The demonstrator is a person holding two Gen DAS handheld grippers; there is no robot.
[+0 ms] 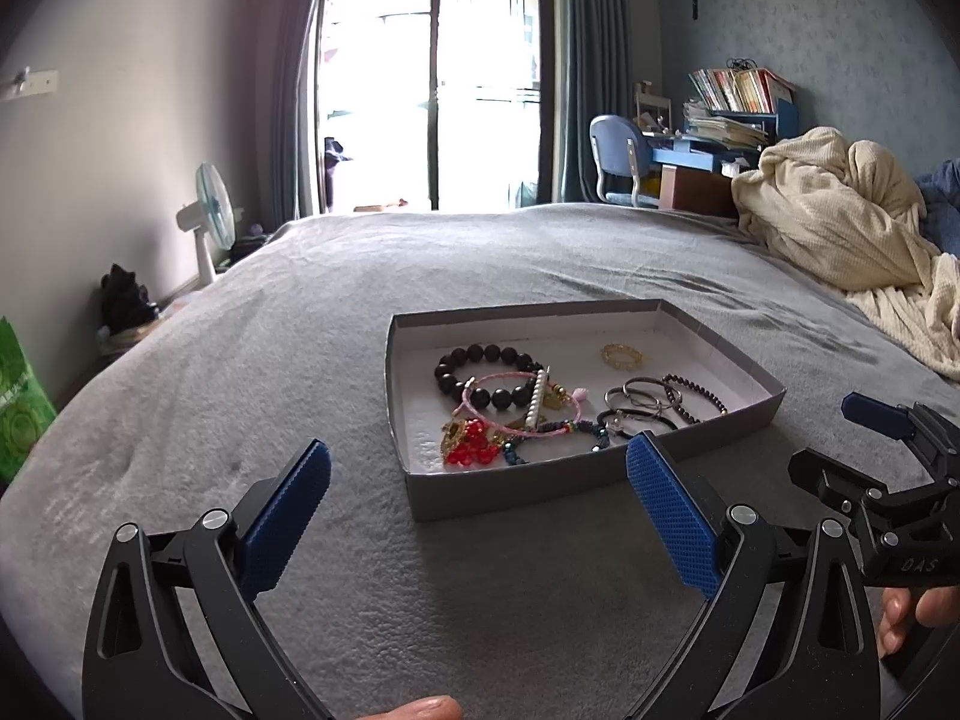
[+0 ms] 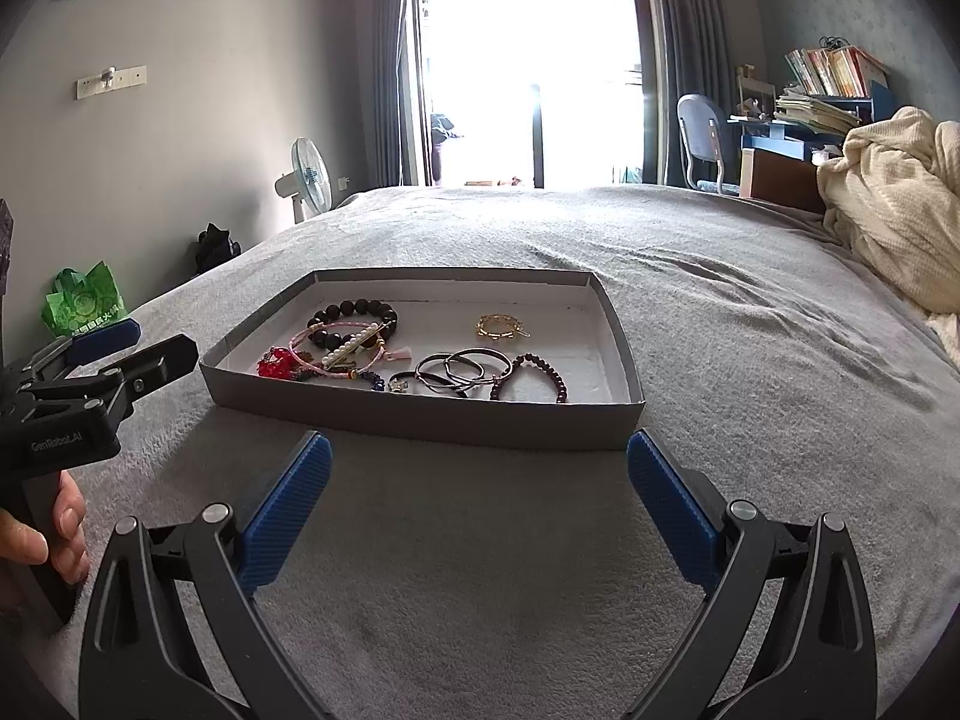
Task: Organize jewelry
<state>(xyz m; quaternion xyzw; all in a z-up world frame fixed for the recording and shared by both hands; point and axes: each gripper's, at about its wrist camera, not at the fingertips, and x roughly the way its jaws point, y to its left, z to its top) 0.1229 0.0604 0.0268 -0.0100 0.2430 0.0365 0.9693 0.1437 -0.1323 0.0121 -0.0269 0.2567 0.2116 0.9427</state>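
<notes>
- Centrally on the grey bed cover (image 2: 480,540), a shallow grey box (image 2: 420,414) with a white floor is seen, its long axis running left to right across the right wrist view; in the left wrist view it is turned, one corner pointing toward the camera.
- Jewelry is gathered inside the box: a dark bead bracelet (image 2: 351,318) near the far left corner, with a pink cord bracelet (image 2: 336,351) overlapping it.
- A pearl bar (image 2: 354,347) is laid slantwise across both, its long axis running from the near left to the far right.
- Red beads (image 2: 276,363) are found against the left wall, at the near edge.
- A gold bracelet (image 2: 498,326) lies alone toward the far right.
- Overlapping silver rings (image 2: 462,371) and a maroon bead bracelet (image 2: 528,378) are set along the near edge.
- The left gripper (image 1: 477,510) is held wide open just before the box, nothing between its blue pads (image 1: 288,516).
- The right gripper (image 2: 480,504) is likewise spread wide and empty, short of the near wall.
- A cream blanket (image 2: 900,222) is heaped at the bed's right edge.
</notes>
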